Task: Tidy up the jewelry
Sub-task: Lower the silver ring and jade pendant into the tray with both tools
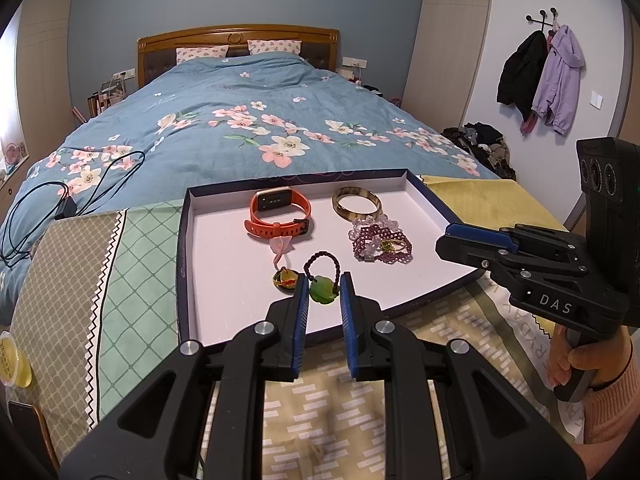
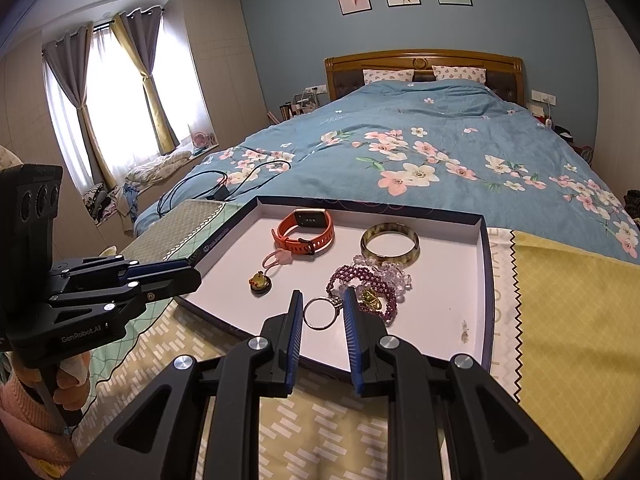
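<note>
A shallow white tray with a dark rim [image 1: 188,240] [image 2: 480,280] lies on the bed end. It holds an orange smartwatch [image 1: 278,210] [image 2: 306,230], a brown bangle [image 1: 356,202] [image 2: 390,242], purple and clear bead bracelets [image 1: 380,242] [image 2: 372,284] and a small round charm on a pink cord [image 1: 286,280] [image 2: 260,282]. My left gripper [image 1: 323,288] is shut on a green pendant with a braided cord [image 1: 322,290] just above the tray. My right gripper [image 2: 320,308] is shut on a silver ring [image 2: 320,313] above the tray's near edge.
Patterned cloths [image 1: 100,280] [image 2: 568,320] lie under the tray. The blue floral duvet [image 1: 240,120] stretches behind, with a black cable and charger [image 1: 64,204] on it. A yellow-lidded container [image 1: 10,364] sits at the far left. Coats [image 1: 544,76] hang on the right wall.
</note>
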### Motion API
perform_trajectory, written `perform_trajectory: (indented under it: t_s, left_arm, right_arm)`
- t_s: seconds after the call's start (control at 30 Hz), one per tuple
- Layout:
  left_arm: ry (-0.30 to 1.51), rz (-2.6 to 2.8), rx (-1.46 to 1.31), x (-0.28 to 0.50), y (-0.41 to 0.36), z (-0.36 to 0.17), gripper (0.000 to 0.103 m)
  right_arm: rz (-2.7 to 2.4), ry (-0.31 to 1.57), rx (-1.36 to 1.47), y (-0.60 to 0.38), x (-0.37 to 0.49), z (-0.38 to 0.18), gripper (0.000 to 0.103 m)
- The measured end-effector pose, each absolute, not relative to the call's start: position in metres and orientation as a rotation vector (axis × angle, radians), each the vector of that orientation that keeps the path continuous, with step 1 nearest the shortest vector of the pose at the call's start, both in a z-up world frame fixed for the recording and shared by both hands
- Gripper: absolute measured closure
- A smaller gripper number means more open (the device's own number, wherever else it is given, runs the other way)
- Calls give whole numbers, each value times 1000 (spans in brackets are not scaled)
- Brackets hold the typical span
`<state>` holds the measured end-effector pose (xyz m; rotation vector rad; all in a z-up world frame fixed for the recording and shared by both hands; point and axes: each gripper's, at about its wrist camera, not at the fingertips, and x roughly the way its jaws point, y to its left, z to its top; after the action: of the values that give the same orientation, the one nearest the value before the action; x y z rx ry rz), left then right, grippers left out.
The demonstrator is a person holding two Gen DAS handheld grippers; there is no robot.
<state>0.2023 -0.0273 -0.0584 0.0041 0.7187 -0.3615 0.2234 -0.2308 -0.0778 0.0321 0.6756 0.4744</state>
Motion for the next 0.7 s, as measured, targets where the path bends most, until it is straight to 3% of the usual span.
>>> perform_trajectory:
  t_s: [0.7]
  left_arm:
    - [729,-347,-1,214,-23,-67,87]
  right_arm:
    - [463,696,27,-233,236,-88,84]
